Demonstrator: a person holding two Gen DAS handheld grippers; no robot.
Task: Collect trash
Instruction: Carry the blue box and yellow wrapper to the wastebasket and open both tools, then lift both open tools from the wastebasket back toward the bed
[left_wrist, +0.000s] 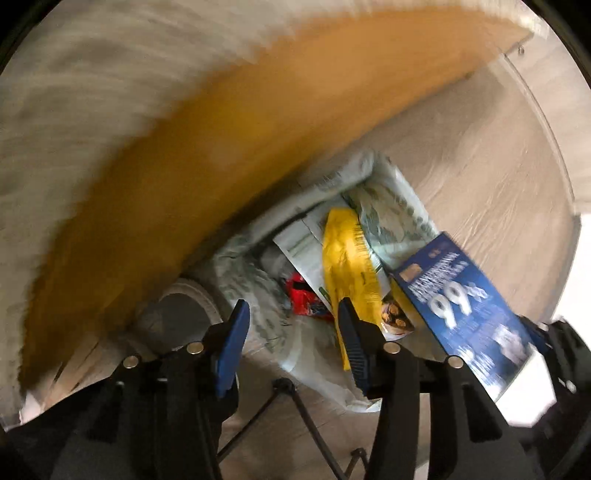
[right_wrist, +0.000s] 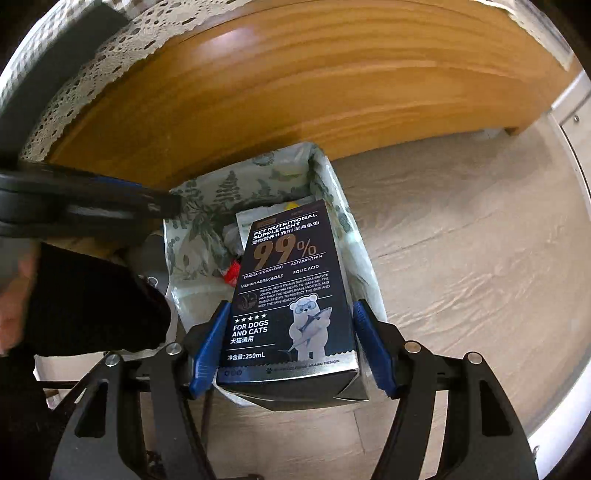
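Now, going left to right in the right wrist view, we see a sleeve at left, then the left claw reaching in from the left edge over the bin bag, printed with leaves. In its own view the left claw stands apart with nothing pressed between its pads, the yellow wrapper lying loose in the bag below it. At centre, our right claw is clamped on the pet supplement box across its lower side walls, holding it over the bag's mouth. We judge the carton light and stiff but crushable, its glossy print likely slippery; the narrow side faces near the base look the soundest hold. Wooden furniture fills the upper frame, floor at right.
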